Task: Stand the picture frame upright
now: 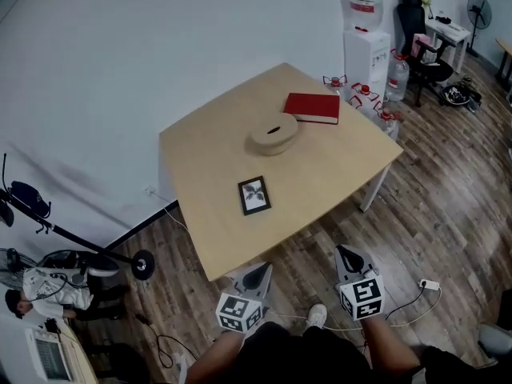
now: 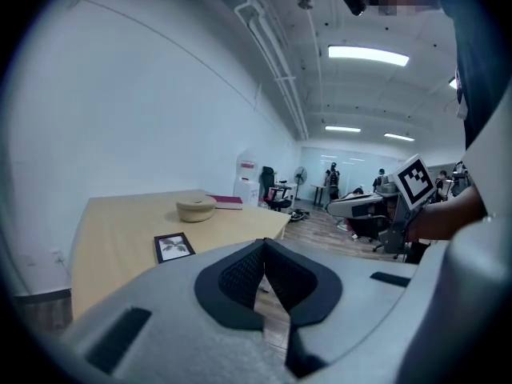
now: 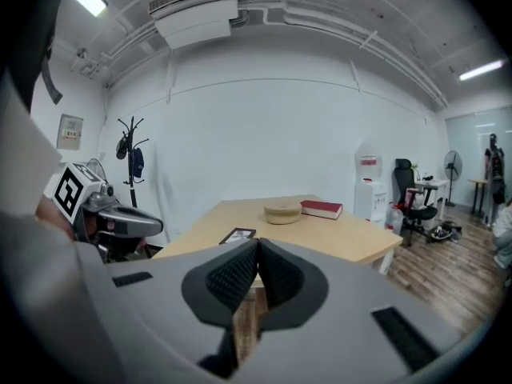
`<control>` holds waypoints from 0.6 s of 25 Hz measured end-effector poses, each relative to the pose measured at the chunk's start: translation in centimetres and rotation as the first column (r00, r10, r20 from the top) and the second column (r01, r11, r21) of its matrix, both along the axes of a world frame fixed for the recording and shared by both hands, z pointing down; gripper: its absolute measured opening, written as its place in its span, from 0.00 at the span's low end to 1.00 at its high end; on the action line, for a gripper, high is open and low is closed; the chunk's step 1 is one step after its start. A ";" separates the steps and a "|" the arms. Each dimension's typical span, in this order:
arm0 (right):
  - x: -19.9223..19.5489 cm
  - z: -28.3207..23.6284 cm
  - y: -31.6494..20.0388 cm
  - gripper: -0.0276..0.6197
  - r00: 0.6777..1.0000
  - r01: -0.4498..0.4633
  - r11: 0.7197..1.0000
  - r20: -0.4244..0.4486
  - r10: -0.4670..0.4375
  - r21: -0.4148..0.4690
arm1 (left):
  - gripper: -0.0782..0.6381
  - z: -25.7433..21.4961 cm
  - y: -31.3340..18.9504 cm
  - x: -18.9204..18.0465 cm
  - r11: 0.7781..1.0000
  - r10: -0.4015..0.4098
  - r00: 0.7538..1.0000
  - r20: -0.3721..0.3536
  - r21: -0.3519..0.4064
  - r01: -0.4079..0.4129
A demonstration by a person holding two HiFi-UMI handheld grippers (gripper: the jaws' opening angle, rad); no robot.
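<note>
Black-edged picture frame (image 1: 254,195) lies flat on the tabletop (image 1: 336,166), long axis running up-frame, straight above the nearer left gripper (image 1: 258,274). The right gripper (image 1: 346,254) sits lower right. Both pairs of fingers are closed and empty.

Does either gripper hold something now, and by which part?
Nothing is held. The left gripper and right gripper are both shut and empty; the small black picture frame lies flat, untouched, on the light wooden table.
</note>
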State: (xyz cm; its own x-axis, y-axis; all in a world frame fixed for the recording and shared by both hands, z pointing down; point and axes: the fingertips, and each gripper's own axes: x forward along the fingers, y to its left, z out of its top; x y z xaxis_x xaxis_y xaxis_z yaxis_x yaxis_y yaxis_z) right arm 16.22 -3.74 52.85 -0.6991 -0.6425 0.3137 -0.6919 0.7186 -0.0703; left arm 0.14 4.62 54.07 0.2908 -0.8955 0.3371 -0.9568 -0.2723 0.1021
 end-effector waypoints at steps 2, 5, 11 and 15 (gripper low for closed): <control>-0.8 -0.3 -0.9 0.06 0.999 0.014 1.000 0.039 -0.013 -0.025 | 0.10 0.0 -0.7 -0.4 1.000 -0.020 1.000 0.005 -0.004 0.020; -2.5 -0.3 -1.9 0.06 0.997 0.045 0.998 0.066 -0.041 -0.047 | 0.10 -0.2 -1.4 -1.5 0.999 -0.052 0.999 0.003 -0.001 0.052; -5.5 0.3 -4.7 0.06 0.994 0.091 0.994 0.059 -0.087 -0.063 | 0.10 0.6 -3.5 -4.3 0.996 -0.086 0.996 -0.001 -0.003 0.086; -7.8 0.5 -6.2 0.06 0.992 0.124 0.990 0.032 -0.122 -0.073 | 0.10 0.9 -5.3 -6.5 0.994 -0.108 0.994 -0.018 0.006 0.108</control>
